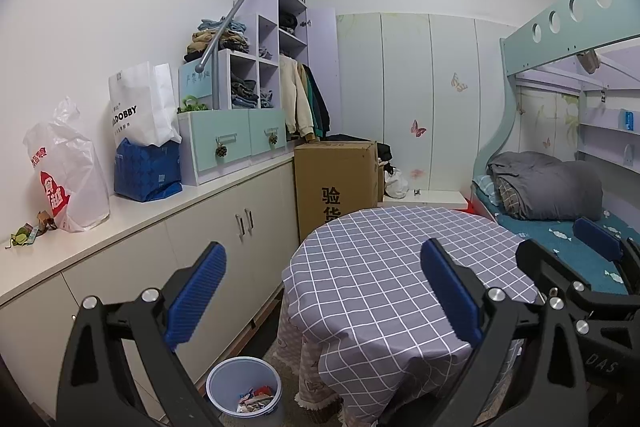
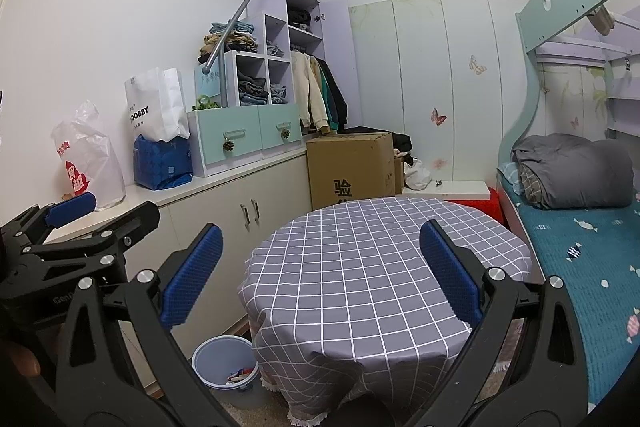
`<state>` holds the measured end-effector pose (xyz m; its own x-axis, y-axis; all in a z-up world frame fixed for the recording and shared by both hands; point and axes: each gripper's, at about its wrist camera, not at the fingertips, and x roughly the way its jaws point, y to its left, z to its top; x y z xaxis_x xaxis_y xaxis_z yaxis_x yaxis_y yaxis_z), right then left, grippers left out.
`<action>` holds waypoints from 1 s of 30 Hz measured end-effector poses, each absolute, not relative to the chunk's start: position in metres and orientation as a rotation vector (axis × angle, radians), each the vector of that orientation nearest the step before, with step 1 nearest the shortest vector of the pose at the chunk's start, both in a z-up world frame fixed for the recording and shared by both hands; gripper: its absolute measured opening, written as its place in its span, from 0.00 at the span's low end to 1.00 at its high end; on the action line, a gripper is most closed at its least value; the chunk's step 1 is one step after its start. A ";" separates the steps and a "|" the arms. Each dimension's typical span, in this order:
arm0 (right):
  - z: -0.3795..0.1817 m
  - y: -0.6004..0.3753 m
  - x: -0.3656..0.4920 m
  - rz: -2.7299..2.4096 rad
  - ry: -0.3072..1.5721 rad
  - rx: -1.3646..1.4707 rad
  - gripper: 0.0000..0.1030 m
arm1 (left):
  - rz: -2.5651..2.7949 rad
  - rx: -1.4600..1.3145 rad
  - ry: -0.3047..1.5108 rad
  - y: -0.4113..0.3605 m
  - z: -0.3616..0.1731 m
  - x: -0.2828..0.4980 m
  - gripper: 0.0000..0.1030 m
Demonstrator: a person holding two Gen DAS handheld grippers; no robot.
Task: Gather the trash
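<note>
My left gripper [image 1: 324, 291] is open and empty, held above the near edge of a round table with a grey checked cloth [image 1: 384, 267]. My right gripper [image 2: 320, 271] is open and empty over the same table [image 2: 360, 267]. A pale blue waste bin [image 1: 243, 391] holding wrappers stands on the floor left of the table; it also shows in the right wrist view [image 2: 224, 367]. Small crumpled wrappers [image 1: 30, 231] lie on the white counter at far left. Each gripper shows at the edge of the other's view.
A white counter [image 1: 168, 207] over cabinets runs along the left wall with a white plastic bag [image 1: 68, 171], a paper bag and a blue pack. A cardboard box [image 1: 336, 183] stands behind the table. A bunk bed [image 2: 580, 247] is on the right.
</note>
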<state>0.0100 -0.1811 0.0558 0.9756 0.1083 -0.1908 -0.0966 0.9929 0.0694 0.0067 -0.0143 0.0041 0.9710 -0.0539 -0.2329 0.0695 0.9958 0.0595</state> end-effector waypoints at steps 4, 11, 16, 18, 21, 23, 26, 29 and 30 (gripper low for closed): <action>0.055 -0.183 0.010 0.105 0.197 0.060 0.94 | -0.062 0.068 0.235 -0.014 0.002 0.006 0.93; 0.055 -0.183 0.011 0.105 0.199 0.060 0.94 | -0.062 0.069 0.235 -0.015 0.002 0.007 0.93; 0.053 -0.183 0.011 0.107 0.203 0.062 0.94 | -0.062 0.069 0.238 -0.013 -0.002 0.008 0.93; 0.052 -0.183 0.011 0.107 0.204 0.062 0.94 | -0.062 0.070 0.238 -0.012 -0.002 0.008 0.93; 0.052 -0.183 0.011 0.107 0.204 0.062 0.94 | -0.062 0.070 0.239 -0.012 -0.003 0.008 0.93; 0.052 -0.183 0.011 0.107 0.205 0.062 0.94 | -0.062 0.070 0.239 -0.012 -0.002 0.008 0.93; 0.052 -0.183 0.011 0.107 0.205 0.062 0.94 | -0.062 0.070 0.239 -0.012 -0.002 0.008 0.93; 0.051 -0.182 0.011 0.108 0.206 0.062 0.94 | -0.063 0.069 0.239 -0.012 -0.002 0.008 0.93; 0.050 -0.182 0.010 0.108 0.207 0.063 0.94 | -0.062 0.070 0.240 -0.012 -0.002 0.008 0.93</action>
